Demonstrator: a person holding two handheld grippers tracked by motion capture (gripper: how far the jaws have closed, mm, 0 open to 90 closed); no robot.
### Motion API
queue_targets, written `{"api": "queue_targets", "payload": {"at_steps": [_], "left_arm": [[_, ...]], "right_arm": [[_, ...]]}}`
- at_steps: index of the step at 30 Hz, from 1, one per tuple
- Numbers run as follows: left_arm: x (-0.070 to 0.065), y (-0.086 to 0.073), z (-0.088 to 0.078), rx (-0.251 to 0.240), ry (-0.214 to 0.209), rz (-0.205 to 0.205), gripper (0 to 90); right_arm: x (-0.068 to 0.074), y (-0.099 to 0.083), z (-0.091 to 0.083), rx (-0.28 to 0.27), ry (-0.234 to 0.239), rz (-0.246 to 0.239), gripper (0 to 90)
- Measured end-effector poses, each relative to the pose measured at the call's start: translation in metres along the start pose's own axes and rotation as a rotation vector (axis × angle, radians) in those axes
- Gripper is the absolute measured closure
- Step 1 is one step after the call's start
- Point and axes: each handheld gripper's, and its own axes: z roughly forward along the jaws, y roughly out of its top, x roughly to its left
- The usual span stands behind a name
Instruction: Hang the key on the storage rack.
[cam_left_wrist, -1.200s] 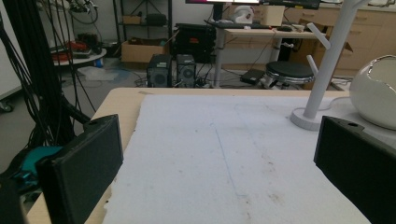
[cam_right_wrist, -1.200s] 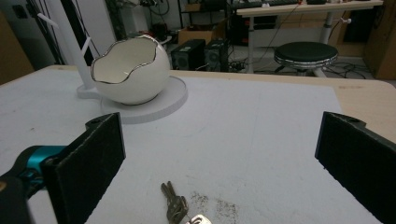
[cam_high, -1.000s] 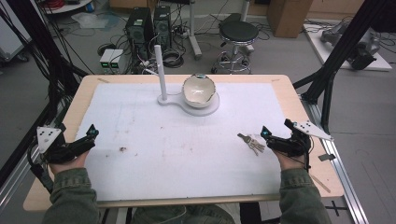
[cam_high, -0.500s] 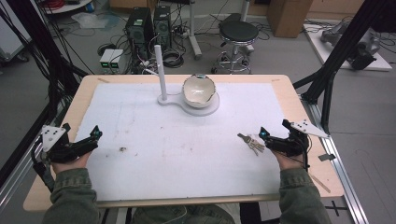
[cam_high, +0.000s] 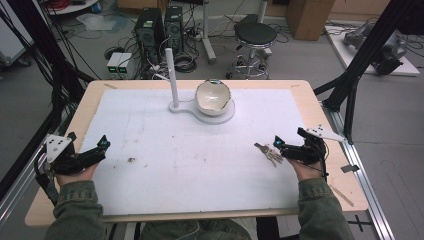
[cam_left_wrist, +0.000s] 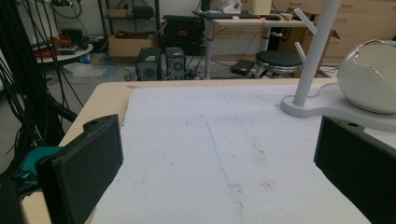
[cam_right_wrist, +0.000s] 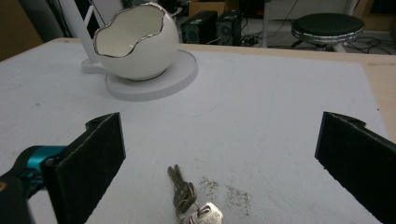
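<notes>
Two pairs of tongs, left tongs (cam_high: 102, 145) and right tongs (cam_high: 278, 146), stood apart and empty. Barely shifted from a second earlier. Small bunch of silver metal keys (cam_right_wrist: 191, 200) lay ungrasped between right jaws on white-covered bench (cam_high: 200, 165), well short of white eggshell-shaped bowl (cam_high: 213, 97).

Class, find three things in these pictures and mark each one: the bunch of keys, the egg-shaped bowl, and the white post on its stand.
bunch of keys (cam_right_wrist: 189, 196), right gripper view, on the key blades.
egg-shaped bowl (cam_right_wrist: 140, 56), right gripper view, on its outer wall.
white post (cam_high: 172, 75), high view, on the upright shaft.
</notes>
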Motion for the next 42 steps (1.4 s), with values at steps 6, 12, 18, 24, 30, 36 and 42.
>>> {"api": "queue_targets", "payload": {"at_steps": [6, 12, 18, 24, 30, 36, 42], "left_arm": [[-0.001, 0.0, 0.0, 0.0, -0.008, 0.002, 1.7], [-0.002, -0.001, 0.001, 0.012, -0.015, 0.007, 1.7], [-0.002, 0.0, 0.001, 0.01, -0.015, 0.005, 1.7], [-0.002, -0.001, 0.002, 0.014, -0.02, 0.006, 1.7], [-0.003, -0.001, 0.001, 0.014, -0.025, 0.009, 1.7], [-0.002, -0.001, 0.002, 0.023, -0.027, 0.006, 1.7], [-0.002, -0.002, 0.002, 0.026, -0.032, 0.001, 1.7]], "right_arm": [[0.0, 0.002, 0.006, 0.019, 0.01, -0.012, 0.6], [0.002, 0.009, 0.015, 0.046, 0.022, -0.051, 0.7], [0.005, 0.01, 0.028, 0.127, 0.052, -0.083, 0.7], [0.008, 0.011, 0.039, 0.18, 0.071, -0.118, 0.7], [0.006, 0.015, 0.043, 0.205, 0.093, -0.112, 0.6], [0.006, 0.02, 0.046, 0.243, 0.13, -0.114, 0.6], [0.007, 0.022, 0.055, 0.314, 0.179, -0.132, 0.7]]}}
